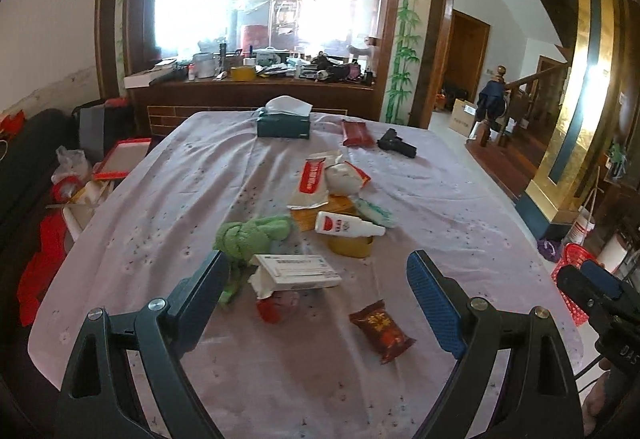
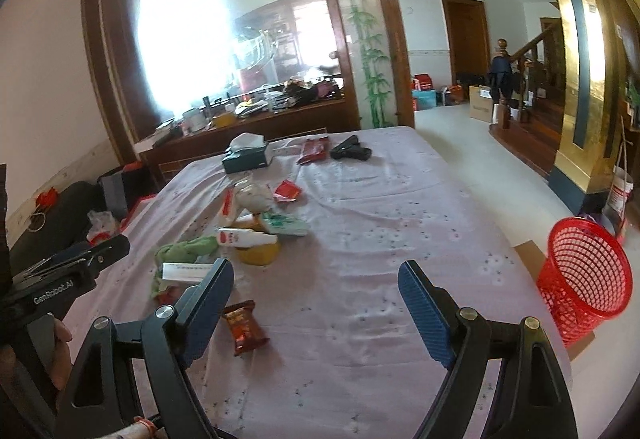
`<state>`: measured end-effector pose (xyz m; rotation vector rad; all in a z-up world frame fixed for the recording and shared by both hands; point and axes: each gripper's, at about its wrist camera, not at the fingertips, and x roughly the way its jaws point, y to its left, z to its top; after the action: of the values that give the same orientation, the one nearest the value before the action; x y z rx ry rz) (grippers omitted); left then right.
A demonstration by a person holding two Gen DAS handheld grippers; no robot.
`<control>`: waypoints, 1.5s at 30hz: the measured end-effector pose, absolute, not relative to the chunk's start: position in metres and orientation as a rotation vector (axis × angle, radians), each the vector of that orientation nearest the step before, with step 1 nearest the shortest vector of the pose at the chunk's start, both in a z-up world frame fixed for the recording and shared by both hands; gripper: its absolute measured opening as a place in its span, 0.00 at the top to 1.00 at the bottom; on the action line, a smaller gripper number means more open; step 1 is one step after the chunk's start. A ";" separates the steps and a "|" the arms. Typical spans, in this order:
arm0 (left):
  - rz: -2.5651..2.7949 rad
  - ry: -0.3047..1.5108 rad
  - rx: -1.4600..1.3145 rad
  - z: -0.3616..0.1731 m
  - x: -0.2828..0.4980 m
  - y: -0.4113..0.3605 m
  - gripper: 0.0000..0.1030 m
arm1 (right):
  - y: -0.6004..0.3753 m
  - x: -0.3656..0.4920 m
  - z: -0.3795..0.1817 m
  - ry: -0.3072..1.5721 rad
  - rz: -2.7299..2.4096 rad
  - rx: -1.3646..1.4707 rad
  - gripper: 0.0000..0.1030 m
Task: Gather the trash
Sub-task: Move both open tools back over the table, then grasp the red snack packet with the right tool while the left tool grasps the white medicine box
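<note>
Trash lies in a heap mid-table: a dark red snack wrapper [image 1: 381,331] [image 2: 245,327] nearest me, a white flat box [image 1: 298,271], a green cloth [image 1: 250,235], a white bottle with red label [image 1: 348,225], a yellow tub [image 1: 351,245], a red-white packet [image 1: 312,181]. My left gripper [image 1: 318,279] is open and empty, held above the near table with the box between its fingers in view. My right gripper [image 2: 316,291] is open and empty over bare cloth. A red mesh basket [image 2: 584,275] stands on the floor right of the table.
The table wears a lilac cloth [image 2: 400,219]. At its far end sit a green tissue box [image 1: 283,123], a dark red pack [image 1: 357,133] and a black toy pistol [image 1: 397,143]. A cluttered sideboard [image 1: 248,79] stands behind; clutter lies on the left floor [image 1: 80,191].
</note>
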<state>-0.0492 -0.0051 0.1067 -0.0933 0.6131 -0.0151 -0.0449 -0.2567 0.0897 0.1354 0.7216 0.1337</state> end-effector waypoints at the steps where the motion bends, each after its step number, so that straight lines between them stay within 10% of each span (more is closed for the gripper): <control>1: -0.013 0.615 -0.094 0.107 -0.047 -0.004 0.13 | -0.254 -0.045 0.089 0.722 0.138 0.134 0.15; 36: 0.070 0.703 -0.129 0.069 -0.030 0.056 0.13 | -0.201 -0.021 0.032 0.880 0.349 0.180 0.15; 45: 0.030 0.814 -0.185 0.032 -0.005 0.069 0.13 | -0.181 0.002 -0.012 0.992 0.426 0.162 0.28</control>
<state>-0.0049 0.0688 0.0321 -0.1850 0.8143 0.0300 0.0023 -0.1807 -0.0116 0.1615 0.9918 0.4260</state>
